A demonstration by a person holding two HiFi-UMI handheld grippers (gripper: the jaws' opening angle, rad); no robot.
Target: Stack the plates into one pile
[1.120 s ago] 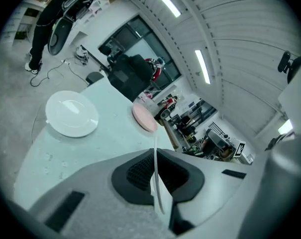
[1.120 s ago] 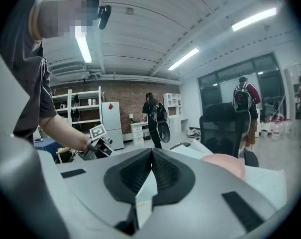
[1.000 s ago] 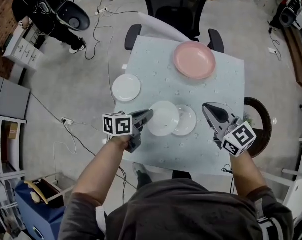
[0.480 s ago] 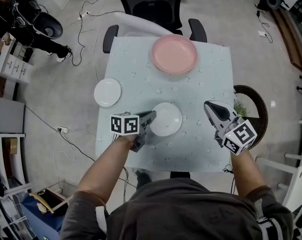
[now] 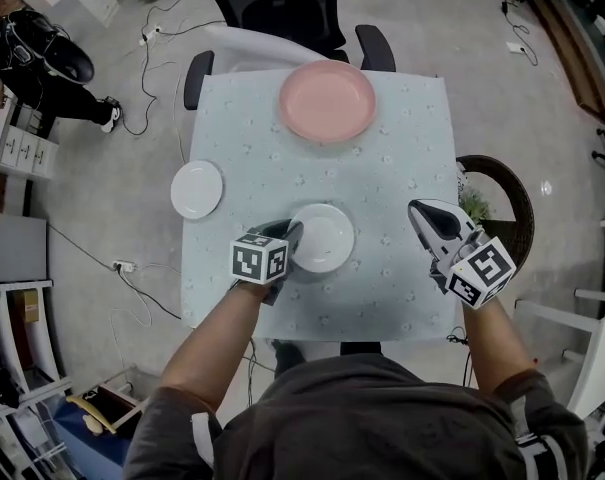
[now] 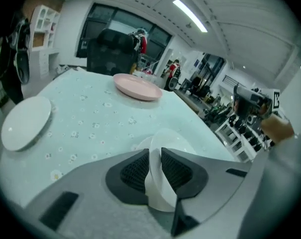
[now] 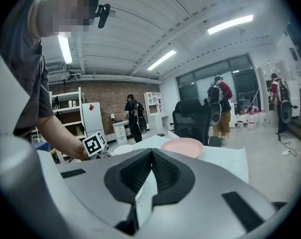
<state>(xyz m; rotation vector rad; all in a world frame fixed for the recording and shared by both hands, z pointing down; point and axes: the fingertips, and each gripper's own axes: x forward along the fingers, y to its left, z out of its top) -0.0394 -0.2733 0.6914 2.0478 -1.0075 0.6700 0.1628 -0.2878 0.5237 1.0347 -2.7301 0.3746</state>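
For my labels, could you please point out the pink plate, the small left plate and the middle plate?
Pink plate (image 5: 327,101): head view, its centre.
Small left plate (image 5: 197,189): head view, its centre.
Middle plate (image 5: 323,236): head view, its centre.

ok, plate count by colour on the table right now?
Pink plate: 1
White plates: 3, a small plate alone at the left, plus a pile of two in the middle (the left gripper view shows both rims)
Total: 4
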